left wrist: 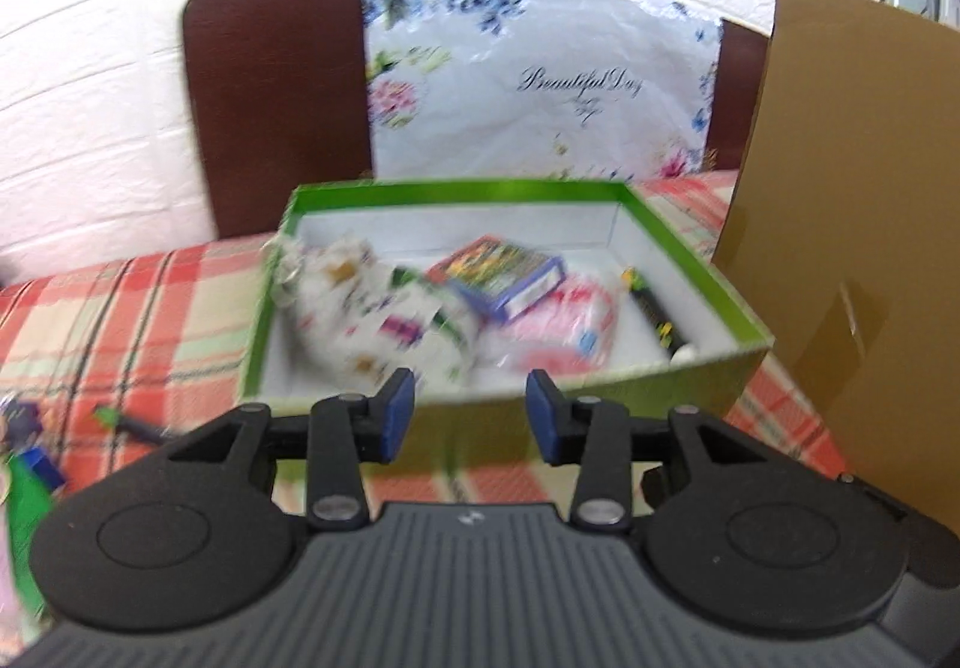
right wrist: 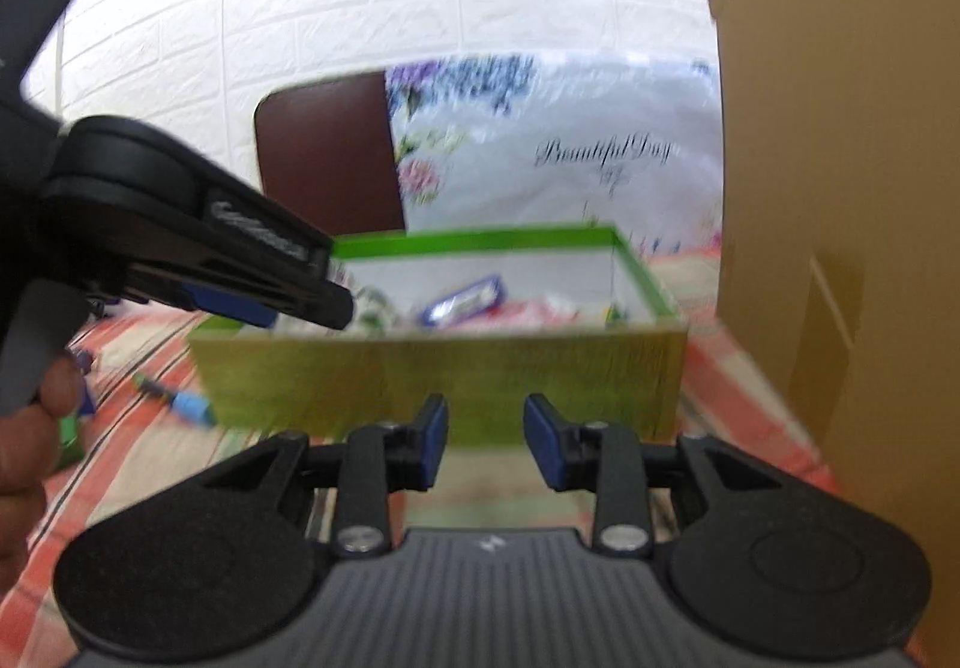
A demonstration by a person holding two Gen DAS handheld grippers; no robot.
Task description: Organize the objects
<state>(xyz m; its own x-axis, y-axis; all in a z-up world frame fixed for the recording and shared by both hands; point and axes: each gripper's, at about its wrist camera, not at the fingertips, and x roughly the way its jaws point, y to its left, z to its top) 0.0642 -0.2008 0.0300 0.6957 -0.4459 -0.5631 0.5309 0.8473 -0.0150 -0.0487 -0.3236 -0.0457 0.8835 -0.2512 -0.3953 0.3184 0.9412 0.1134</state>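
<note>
With both the left gripper (left wrist: 469,407) and right gripper (right wrist: 485,437) parted and empty at six o'clock of the open green cardboard box (left wrist: 690,368), either could bump its near wall.

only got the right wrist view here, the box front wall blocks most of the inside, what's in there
Observer: From the left wrist view, the green box holds a white patterned bundle on its left side.
Operator: and that blue thing i half see
Observer: It is a blue-edged card pack with a colourful top, lying tilted on a pink packet.
Operator: anything by the right wall
Observer: A black tube lies along the right wall, its white end toward the front.
Operator: left tool holding anything
Observer: No, the left tool is open with nothing between its pads, just short of the box's front wall.
</note>
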